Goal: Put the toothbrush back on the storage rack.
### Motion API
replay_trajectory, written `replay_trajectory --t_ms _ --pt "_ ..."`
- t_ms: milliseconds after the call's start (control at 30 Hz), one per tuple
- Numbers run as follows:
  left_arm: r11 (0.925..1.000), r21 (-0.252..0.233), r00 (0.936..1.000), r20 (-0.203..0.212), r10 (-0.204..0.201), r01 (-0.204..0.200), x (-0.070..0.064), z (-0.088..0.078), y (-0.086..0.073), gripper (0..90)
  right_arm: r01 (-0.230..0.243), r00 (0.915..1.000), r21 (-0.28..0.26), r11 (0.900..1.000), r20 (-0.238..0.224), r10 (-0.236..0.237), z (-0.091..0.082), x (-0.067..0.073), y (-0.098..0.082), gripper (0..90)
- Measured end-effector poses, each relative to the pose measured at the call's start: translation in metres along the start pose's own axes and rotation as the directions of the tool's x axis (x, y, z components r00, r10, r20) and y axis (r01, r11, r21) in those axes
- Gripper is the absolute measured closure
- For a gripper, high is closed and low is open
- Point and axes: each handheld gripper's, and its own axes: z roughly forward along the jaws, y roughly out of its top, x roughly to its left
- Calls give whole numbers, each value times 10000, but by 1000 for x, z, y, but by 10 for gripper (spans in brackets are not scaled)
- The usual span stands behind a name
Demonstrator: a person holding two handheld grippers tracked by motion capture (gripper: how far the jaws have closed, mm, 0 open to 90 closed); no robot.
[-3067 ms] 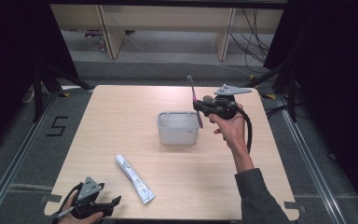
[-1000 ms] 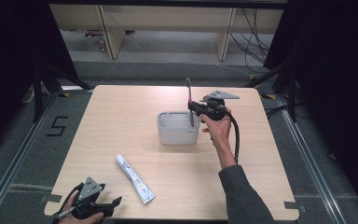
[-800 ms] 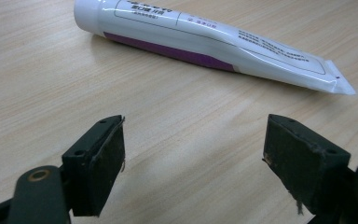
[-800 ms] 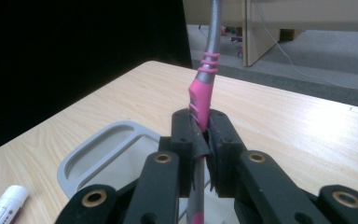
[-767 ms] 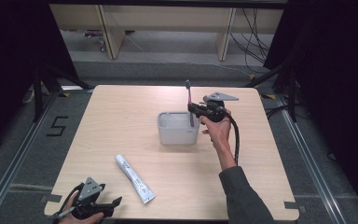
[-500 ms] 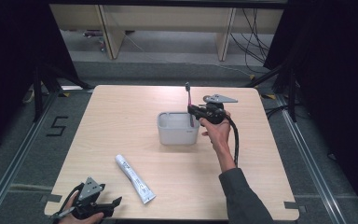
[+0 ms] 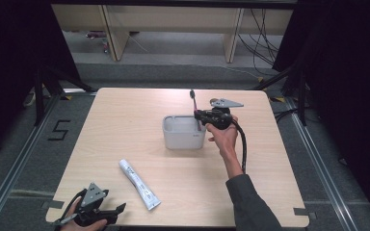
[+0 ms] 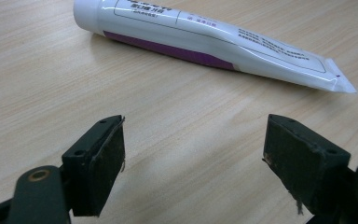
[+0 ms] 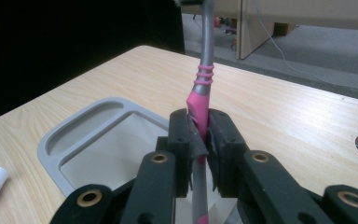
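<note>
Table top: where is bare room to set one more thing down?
The table is bare along its left side, beyond the toothpaste tube, and behind the grey container. It is crowded at that container's right edge, where the right gripper holds a toothbrush.

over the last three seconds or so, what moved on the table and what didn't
The right gripper, shut on the toothbrush, came in from beside the grey container to its right rim and turned the brush from slanted to upright, its lower end dipping over the container. Nothing was let go. The toothpaste tube, the container and the open left gripper at the near left corner stayed put.
</note>
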Motion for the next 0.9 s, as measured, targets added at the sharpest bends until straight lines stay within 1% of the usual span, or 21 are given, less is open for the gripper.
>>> replay_trajectory --t_ms 67,100,133,167,233,300,333,367,400,433,467,567,600,667,700,733,767,800,833,867,900 --pt "10000 17 10000 0 -21 21 0 0 0 199 364 9993 -72 9993 27 -364 0 -2 0 803" --pt "10000 17 10000 0 -21 21 0 0 0 200 129 9998 -69 9999 129 -128 -2 -1 0 802" --pt "9999 127 10000 3 93 -93 1 0 0 199 100 9998 -102 9999 184 -98 -3 0 0 802" --pt "10000 -4 10000 -5 -14 14 0 0 0 199 246 9996 59 9997 123 -247 -3 -2 0 803" --pt "10000 43 10000 17 11 -11 0 0 0 200 385 9991 -29 9993 180 -384 -4 -3 0 803" --pt "10000 31 10000 -1 -2 2 0 0 0 199 265 9994 27 9996 220 -266 -5 -3 -2 803" --pt "9999 111 9999 -22 108 -107 1 0 0 200 191 9995 54 9998 240 -192 -5 -3 -2 803" --pt "9998 157 9999 -51 140 -139 2 -1 0 199 268 9995 121 9996 186 -270 -6 -4 -2 800" --pt "10000 86 10000 -43 36 -36 1 0 0 200 51 9997 215 9998 232 -56 -7 -3 -3 794" --pt "10000 17 10000 -38 50 -50 2 0 0 199 501 9979 34 9987 416 -502 -7 -6 -4 780" --pt "10000 22 10000 -38 46 -46 2 0 0 199 130 9994 134 9998 325 -134 -8 -4 -5 771" --pt "9999 102 10000 -45 60 -59 2 -1 0 200 340 9988 117 9994 337 -344 -11 -7 -5 740" --pt "10000 5 10000 -50 36 -36 2 0 0 200 188 9992 180 9997 351 -195 -12 -6 -5 716" --pt "10000 43 10000 -38 33 -32 2 0 0 200 222 9987 204 9995 448 -231 -16 -7 -5 666" --pt "10000 36 10000 -35 26 -26 2 0 0 200 100 9988 189 9998 487 -110 -17 -6 -5 653" --pt "10000 49 10000 -42 35 -35 2 0 -1 200 297 9984 178 9994 474 -305 -19 -7 -5 632" --pt "10000 69 10000 -55 39 -39 2 -1 0 200 219 9984 304 9993 524 -235 -23 -6 -6 607" --pt "9999 133 9999 -86 110 -109 3 -1 0 199 433 9978 258 9987 488 -445 -25 -6 -6 591" --pt "10000 43 10000 -69 29 -29 2 0 -1 200 500 9968 292 9983 615 -517 -28 -6 -6 580" --pt "10000 42 10000 -66 36 -36 2 0 -1 199 420 9971 185 9989 628 -431 -30 -4 -7 572" --pt "10000 46 10000 -68 35 -34 2 0 -1 200 668 9963 154 9976 523 -675 -32 -6 -7 556"
